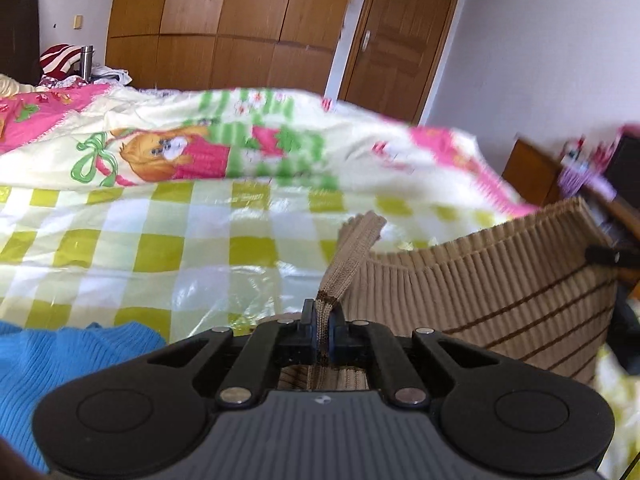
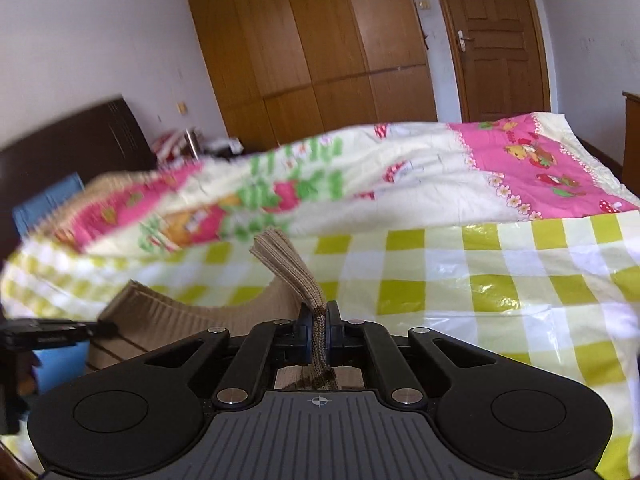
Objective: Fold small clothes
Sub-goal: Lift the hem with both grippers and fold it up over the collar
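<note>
The left tool (image 1: pixel 322 320) is clamped on a strip of the tan ribbed knit garment (image 1: pixel 500 292); the pinched strip rises from the pads toward 12 o'clock, and the garment's body spreads to 3 o'clock, lifted above the bed. The right tool (image 2: pixel 319 320) is likewise clamped on a strip of the same tan knit, whose body hangs away toward 9 o'clock in that view.

Only the left wrist view shows the garment's dark brown stripes across a broad ribbed panel, and a blue knit garment (image 1: pixel 60 364) lying on the bed at 8 o'clock. It also catches the right tool as a dark shape at the 3 o'clock edge, by the garment's far corner.

Only the right wrist view shows the dark headboard (image 2: pixel 68 140) at 10 o'clock and the left tool as a dark bar at 9 o'clock.

Both views share the green-checked plastic sheet (image 2: pixel 500 288) over the bed, the pink cartoon quilt (image 1: pixel 180 148) bunched behind it, and the wooden wardrobe (image 2: pixel 304 40) beyond.
</note>
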Demonstrator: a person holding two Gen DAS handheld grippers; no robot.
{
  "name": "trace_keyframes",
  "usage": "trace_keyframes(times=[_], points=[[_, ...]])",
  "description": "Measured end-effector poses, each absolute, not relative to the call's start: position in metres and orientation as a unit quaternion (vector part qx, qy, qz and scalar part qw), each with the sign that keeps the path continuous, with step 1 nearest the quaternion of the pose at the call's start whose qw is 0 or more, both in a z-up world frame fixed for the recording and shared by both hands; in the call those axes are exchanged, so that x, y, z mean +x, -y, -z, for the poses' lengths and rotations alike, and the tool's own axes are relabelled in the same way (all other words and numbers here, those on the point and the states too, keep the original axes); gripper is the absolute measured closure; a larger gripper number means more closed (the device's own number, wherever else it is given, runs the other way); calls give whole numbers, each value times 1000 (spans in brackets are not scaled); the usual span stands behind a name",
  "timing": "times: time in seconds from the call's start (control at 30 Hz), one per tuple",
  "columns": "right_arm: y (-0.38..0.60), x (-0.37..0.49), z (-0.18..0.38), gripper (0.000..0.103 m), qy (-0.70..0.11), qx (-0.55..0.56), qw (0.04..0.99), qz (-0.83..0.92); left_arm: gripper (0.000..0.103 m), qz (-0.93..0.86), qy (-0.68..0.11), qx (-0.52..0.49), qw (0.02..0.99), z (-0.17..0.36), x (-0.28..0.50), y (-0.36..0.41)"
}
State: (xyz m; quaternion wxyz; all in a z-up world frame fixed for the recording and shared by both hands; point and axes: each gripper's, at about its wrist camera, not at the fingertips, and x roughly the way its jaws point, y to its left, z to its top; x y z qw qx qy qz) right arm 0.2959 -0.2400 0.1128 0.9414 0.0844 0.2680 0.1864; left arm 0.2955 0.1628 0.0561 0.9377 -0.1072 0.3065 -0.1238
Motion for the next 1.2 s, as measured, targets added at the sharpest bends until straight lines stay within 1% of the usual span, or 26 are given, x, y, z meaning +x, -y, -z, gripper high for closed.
trace_keyframes(times=[0.13,0.23,0.37,0.43,0.53,0.67,0.73,0.83,0.97,1.2], points=[[264,235,-140,99,-223,129,941,-221,83,169,-268,-156,936,-87,239,-175],[276,200,-152,99,-212,139,944,-212,83,183,-253,-150,938,-104,207,-175],[284,188,-164,99,-196,172,943,-209,83,204,-248,-157,934,-113,209,-174],[282,193,-166,99,-187,165,946,-209,83,208,-247,-164,932,-110,221,-175],[272,237,-140,99,-219,154,945,-188,83,181,-272,-156,932,-81,257,-175],[256,316,-67,99,-289,112,944,-117,83,113,-331,-167,922,-17,308,-181],[251,349,-30,99,-325,95,938,-81,83,89,-350,-159,919,6,320,-180],[242,365,0,99,-341,69,936,-62,83,84,-362,-145,917,21,319,-174],[244,358,10,99,-347,76,933,-62,83,83,-361,-127,920,20,317,-170],[258,345,-13,99,-312,112,942,-45,83,88,-325,-126,933,-5,318,-165]])
